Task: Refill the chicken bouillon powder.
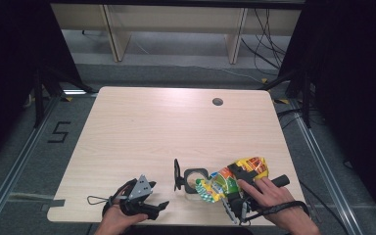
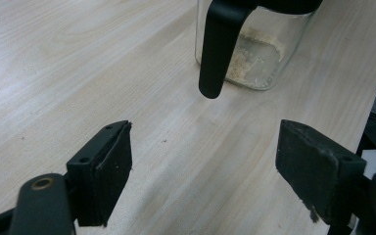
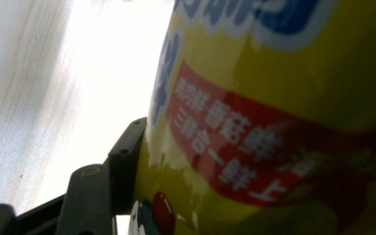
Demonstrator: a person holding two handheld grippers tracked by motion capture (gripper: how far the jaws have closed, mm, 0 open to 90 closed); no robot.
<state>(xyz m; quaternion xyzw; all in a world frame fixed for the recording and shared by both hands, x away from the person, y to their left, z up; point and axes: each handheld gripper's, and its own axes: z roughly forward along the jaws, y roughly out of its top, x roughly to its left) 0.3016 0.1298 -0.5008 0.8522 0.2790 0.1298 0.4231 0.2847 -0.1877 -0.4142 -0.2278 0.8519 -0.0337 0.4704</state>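
Over the glass jar (image 1: 195,180), a yellow snack bag (image 1: 231,179) is held tight by the right gripper (image 1: 235,188); the left gripper (image 1: 149,208) is wide open, empty.

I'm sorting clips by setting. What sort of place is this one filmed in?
Probably a lab or recording studio, not a home. A lone wooden table stands between dark curtains, metal rails run along the grey floor, which carries a taped number 5, and loose cables trail behind.

Bright tabletop (image 1: 142,127), dark surrounds; blown-out glare (right gripper view)
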